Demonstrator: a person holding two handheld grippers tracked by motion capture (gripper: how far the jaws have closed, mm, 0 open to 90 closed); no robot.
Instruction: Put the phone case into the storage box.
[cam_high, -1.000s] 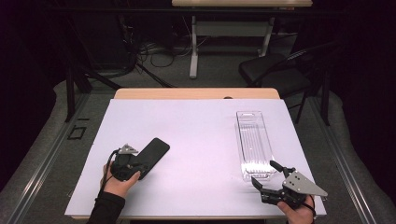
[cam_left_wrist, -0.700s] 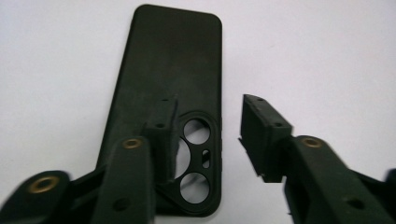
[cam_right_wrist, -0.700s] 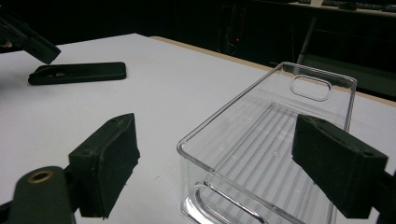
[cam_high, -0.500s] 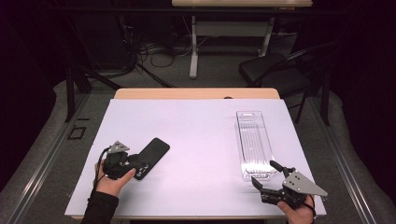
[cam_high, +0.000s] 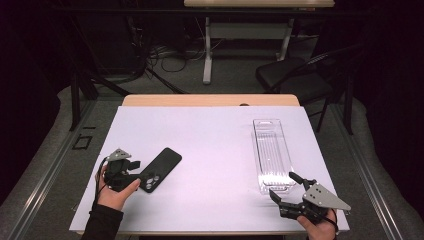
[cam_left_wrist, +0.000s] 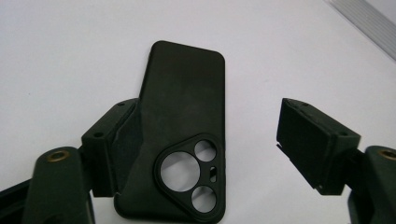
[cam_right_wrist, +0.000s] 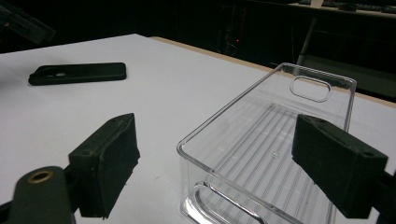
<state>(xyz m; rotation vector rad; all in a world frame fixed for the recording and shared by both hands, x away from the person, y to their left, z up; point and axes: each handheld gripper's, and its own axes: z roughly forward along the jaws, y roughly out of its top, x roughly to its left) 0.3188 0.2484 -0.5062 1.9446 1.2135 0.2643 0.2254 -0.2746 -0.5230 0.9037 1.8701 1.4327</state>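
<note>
Left gripper (cam_high: 134, 172), jaws just opened, one pad touching the phone case (cam_left_wrist: 182, 135) at bench seven o'clock; right gripper (cam_high: 287, 192) agape beside the clear tray (cam_high: 271, 150); withdrawal may drag the case askew.

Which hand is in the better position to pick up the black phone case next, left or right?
Left, probably. The left gripper, whose jaws have just been opening, has the black phone case between them. The right gripper is across the table, open by the clear tray.
</note>
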